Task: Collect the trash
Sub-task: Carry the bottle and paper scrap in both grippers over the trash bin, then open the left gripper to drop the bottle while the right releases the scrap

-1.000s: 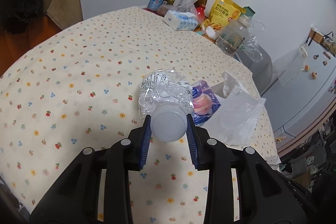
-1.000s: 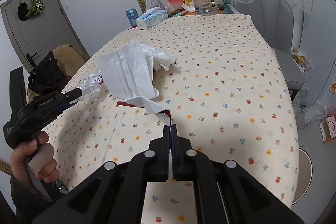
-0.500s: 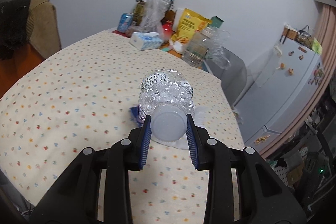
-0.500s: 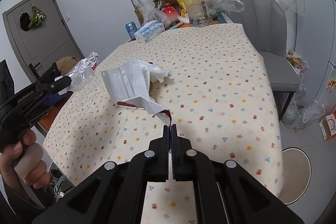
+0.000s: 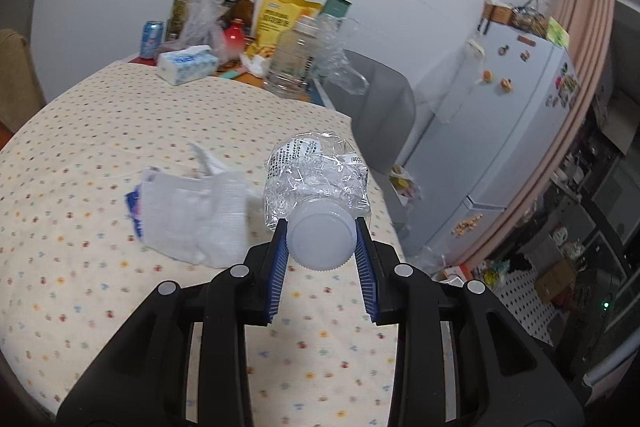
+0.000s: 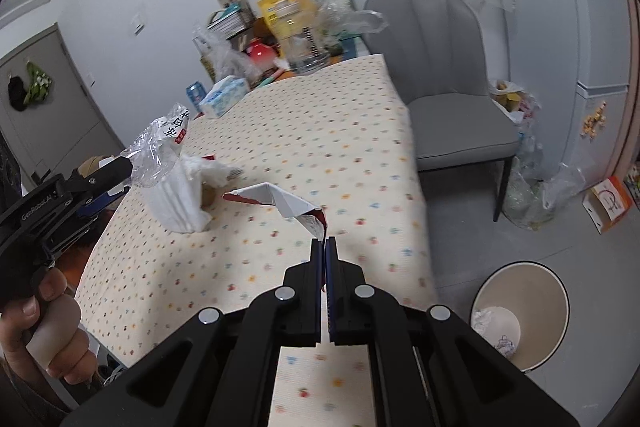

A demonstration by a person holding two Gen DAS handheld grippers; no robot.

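Note:
My left gripper point(image 5: 322, 243) is shut on the white cap end of a crushed clear plastic bottle point(image 5: 314, 179) and holds it above the table; the bottle also shows in the right wrist view point(image 6: 160, 147). My right gripper point(image 6: 324, 241) is shut on a corner of a red and white wrapper point(image 6: 280, 201), lifted off the floral tablecloth point(image 6: 320, 131). A crumpled white tissue point(image 5: 196, 219) lies on the table over a blue packet point(image 5: 134, 203). A beige trash bin point(image 6: 520, 311) with some white paper inside stands on the floor at the lower right.
A tissue box point(image 5: 186, 65), a blue can point(image 5: 151, 37), plastic bags, a yellow snack bag point(image 5: 280, 23) and a large clear jug point(image 5: 294, 61) crowd the table's far end. A grey chair point(image 6: 444, 99) stands by the table. A white fridge point(image 5: 508, 131) is at the right.
Both grippers have swung to the right with their loads. The wrapper has come up off the table. The trash bin has come into the right wrist view.

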